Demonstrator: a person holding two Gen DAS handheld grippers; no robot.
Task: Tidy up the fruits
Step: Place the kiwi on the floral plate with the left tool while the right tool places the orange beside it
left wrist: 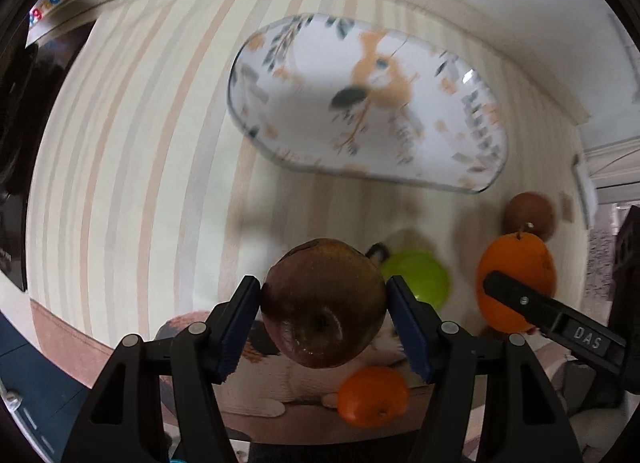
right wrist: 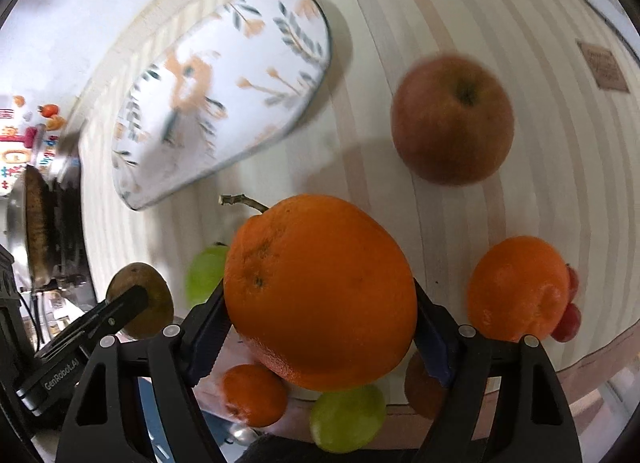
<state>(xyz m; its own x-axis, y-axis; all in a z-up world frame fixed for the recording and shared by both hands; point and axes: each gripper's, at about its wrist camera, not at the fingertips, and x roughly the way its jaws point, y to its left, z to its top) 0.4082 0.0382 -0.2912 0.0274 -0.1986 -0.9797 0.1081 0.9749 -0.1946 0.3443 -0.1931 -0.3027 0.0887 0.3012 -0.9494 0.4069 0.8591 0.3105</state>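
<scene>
Two hand-held grippers each carried a fruit above a striped cloth-covered table [left wrist: 140, 143]. The left gripper [left wrist: 323, 305] was clamped on a dark reddish-brown apple [left wrist: 323, 303], its blue-padded fingers [left wrist: 240, 327] pressed against both sides of the fruit. The right gripper [right wrist: 320, 319] was closed on a large stemmed orange [right wrist: 320, 291], which bulged from between the jaws; seen from the left wrist, that orange [left wrist: 516, 271] hung just beside a second brownish-red apple [left wrist: 529, 215] resting on the cloth.

Ahead of both grippers lay the empty oval white tray with an orange-and-grey floral print [left wrist: 280, 155], tilted in each view and blurred, as though the cameras were moving. A small green fruit [left wrist: 416, 279] sat on the table near the left gripper, a small mandarin [left wrist: 372, 395] lay below it, and another mandarin [right wrist: 518, 287] with red cherries [right wrist: 568, 323] sat at the right.

Both fruits appeared to be in mid-carry toward the tray, with nothing yet placed. The next move would likely call for lowering each fruit over the tray's bare surface, apart from the other, and easing the jaws open so neither rolled off the shallow rim.
</scene>
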